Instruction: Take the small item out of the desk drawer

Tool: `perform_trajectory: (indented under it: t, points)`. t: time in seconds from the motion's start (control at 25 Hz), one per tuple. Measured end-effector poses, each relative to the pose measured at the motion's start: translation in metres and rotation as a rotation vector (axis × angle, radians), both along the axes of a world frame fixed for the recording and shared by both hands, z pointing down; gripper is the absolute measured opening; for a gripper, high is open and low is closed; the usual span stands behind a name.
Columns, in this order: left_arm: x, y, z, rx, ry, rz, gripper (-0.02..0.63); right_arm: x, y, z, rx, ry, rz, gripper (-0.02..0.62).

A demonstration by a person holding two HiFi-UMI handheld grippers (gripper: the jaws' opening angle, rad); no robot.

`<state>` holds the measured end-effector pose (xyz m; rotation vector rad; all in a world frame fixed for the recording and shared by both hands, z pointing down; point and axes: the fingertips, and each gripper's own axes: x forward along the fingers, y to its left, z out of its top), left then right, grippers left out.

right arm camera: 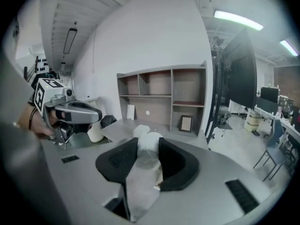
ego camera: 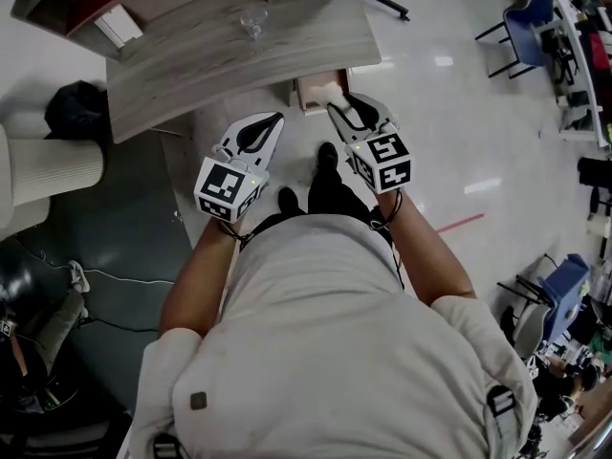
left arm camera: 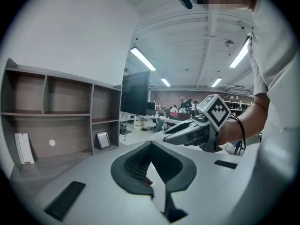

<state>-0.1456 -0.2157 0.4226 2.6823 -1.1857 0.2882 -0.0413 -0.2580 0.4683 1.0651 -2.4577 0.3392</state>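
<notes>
In the head view both grippers are held up in front of my chest, below the grey wooden desk (ego camera: 191, 65). Under the desk's front edge an open drawer (ego camera: 316, 92) shows a light interior. My right gripper (ego camera: 337, 105) is shut on a small white, partly translucent item (right arm camera: 149, 146), which sits between the black pads in the right gripper view (right arm camera: 147, 142). My left gripper (ego camera: 277, 118) has its tips together with nothing between them in the left gripper view (left arm camera: 150, 146). The two grippers are side by side, apart from each other.
A clear glass (ego camera: 253, 22) stands on the desk top. A shelf unit (right arm camera: 159, 97) with a small picture frame (right arm camera: 186, 123) rises at the desk's back. A black bag (ego camera: 76, 108) and a white cylinder (ego camera: 48, 165) lie left; blue chairs (ego camera: 531, 22) stand far right.
</notes>
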Motion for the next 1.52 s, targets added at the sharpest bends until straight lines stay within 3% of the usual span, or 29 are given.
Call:
perform_trajectory:
  t: [0.32,0.56,1.0,1.52]
  points:
    - [-0.002,0.027,-0.043,0.108,-0.044,0.023,0.015,0.004,0.029,-0.052,0.071,-0.090,0.020,0.146]
    - [0.002,0.044,-0.067,0.153,-0.025,0.045,0.015,0.011,0.052,-0.086,0.131,-0.114,0.029,0.146]
    - [0.021,0.071,-0.078,0.156,0.008,0.073,0.015,0.039,0.091,-0.100,0.159,-0.106,0.058,0.146]
    - [0.093,0.088,-0.087,0.139,-0.007,-0.002,0.015,0.104,0.104,-0.120,0.181,-0.135,-0.033,0.146]
